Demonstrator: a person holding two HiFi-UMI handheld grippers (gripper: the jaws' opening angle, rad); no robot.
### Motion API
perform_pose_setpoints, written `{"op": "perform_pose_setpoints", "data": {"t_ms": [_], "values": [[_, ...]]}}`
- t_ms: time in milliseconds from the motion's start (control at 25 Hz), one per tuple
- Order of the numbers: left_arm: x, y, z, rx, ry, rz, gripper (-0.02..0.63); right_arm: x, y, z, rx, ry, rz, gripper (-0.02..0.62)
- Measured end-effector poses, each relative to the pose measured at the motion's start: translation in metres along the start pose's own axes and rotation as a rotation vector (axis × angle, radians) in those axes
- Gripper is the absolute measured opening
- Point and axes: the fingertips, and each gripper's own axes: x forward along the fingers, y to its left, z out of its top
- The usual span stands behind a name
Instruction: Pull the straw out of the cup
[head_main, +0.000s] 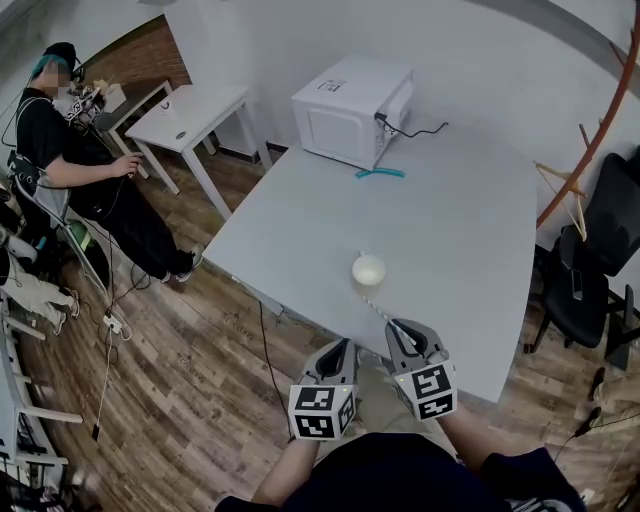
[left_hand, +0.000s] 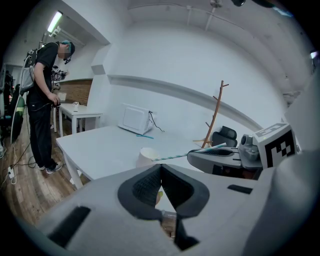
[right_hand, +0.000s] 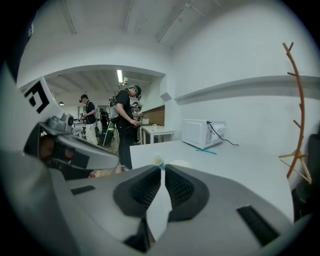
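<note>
A white paper cup (head_main: 368, 269) stands on the grey table (head_main: 470, 230), near its front edge. The striped straw (head_main: 375, 303) runs level from the cup's near side back to my right gripper (head_main: 398, 328), which is shut on its near end. The straw's far end shows in front of the cup's wall, outside the rim. In the right gripper view the straw (right_hand: 158, 161) pokes out between the nearly closed fingertips, with the cup (right_hand: 181, 163) just behind. My left gripper (head_main: 345, 346) hovers beside the right one at the table's edge, shut and holding nothing. From it I see the cup (left_hand: 147, 156) and the straw (left_hand: 182, 154).
A white microwave (head_main: 350, 122) and a teal object (head_main: 380, 173) sit at the table's far side. A person (head_main: 80, 170) stands by a small white table (head_main: 190, 115) at the left. To the right are a black chair (head_main: 600, 250) and a wooden coat stand (head_main: 600, 130).
</note>
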Motion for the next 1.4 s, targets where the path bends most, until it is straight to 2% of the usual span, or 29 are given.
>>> {"op": "perform_pose_setpoints", "data": {"t_ms": [1400], "values": [[-0.015,-0.022,-0.007,0.041,-0.016,-0.014,0.017,-0.030,0.018,-0.001,-0.018,-0.039,0.047,0.043]]}}
